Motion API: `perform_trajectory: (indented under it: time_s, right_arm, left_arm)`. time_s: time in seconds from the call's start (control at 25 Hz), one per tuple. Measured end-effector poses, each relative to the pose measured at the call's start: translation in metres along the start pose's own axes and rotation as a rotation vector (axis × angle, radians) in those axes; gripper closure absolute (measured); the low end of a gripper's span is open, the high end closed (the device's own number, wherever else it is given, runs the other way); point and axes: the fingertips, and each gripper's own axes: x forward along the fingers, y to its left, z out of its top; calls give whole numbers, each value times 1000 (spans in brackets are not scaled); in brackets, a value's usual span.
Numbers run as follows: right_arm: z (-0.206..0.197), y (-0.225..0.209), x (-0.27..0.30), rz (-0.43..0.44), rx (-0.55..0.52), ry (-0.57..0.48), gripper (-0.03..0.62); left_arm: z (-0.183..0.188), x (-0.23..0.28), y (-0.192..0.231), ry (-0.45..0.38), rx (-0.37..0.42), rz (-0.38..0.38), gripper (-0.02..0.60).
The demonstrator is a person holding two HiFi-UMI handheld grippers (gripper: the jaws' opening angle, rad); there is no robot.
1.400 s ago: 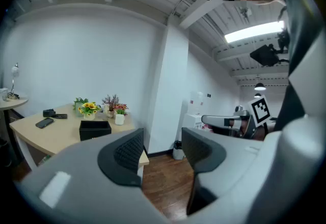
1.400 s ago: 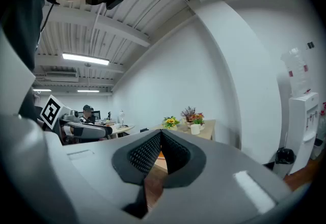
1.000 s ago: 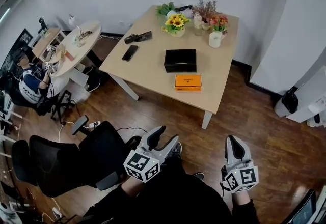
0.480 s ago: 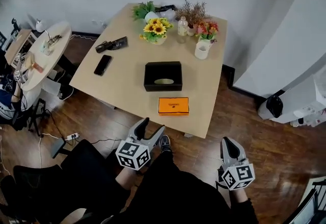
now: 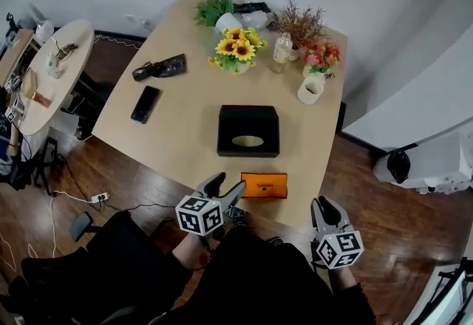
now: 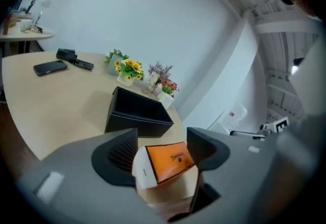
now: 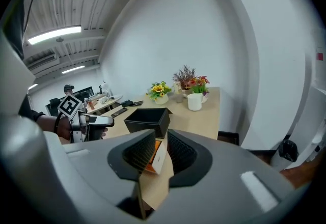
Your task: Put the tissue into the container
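A black open-top container stands mid-table, a pale oval showing inside it. The orange tissue pack lies flat near the table's front edge. My left gripper hovers at that edge just left of the pack; its jaws have just been opening and stand open. In the left gripper view the pack shows past the gap, untouched, with the container behind. My right gripper sits off the table's front right; its jaws have just been opening to a narrow gap, through which the pack shows.
Sunflowers, a bottle, pink flowers and a white mug crowd the table's far side. A phone and a dark item lie at the left. A round side table stands further left.
The table has come much closer and both grippers now sit at its front edge. The left jaws stand wider apart, and the right jaws have parted from shut.
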Motion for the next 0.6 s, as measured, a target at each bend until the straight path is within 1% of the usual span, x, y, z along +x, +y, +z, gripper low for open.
perform_trajectory:
  time_s: [0.08, 0.12, 0.2, 0.32, 0.4, 0.48, 0.6]
  right_arm:
    - [-6, -2, 20, 38, -4, 39, 507]
    - [-9, -3, 30, 61, -5, 56, 502]
    - [-14, -2, 49, 117, -2, 81, 491]
    - [-18, 6, 71, 217, 17, 116, 488]
    - [-20, 11, 77, 280, 20, 143, 472]
    - [-18, 14, 84, 323, 10, 158, 449]
    - [-17, 15, 91, 361, 6, 176, 413]
  left_arm:
    - [-2, 4, 10, 4, -63, 19, 295]
    - [-2, 5, 13, 6, -83, 29, 295]
    - [0, 7, 15, 6, -96, 48, 291]
    - [2, 6, 10, 3, -89, 79, 285]
    - [-3, 5, 0, 22, -66, 94, 279]
    - [-9, 7, -7, 66, -13, 101, 253]
    - [-16, 8, -10, 134, 71, 109, 207]
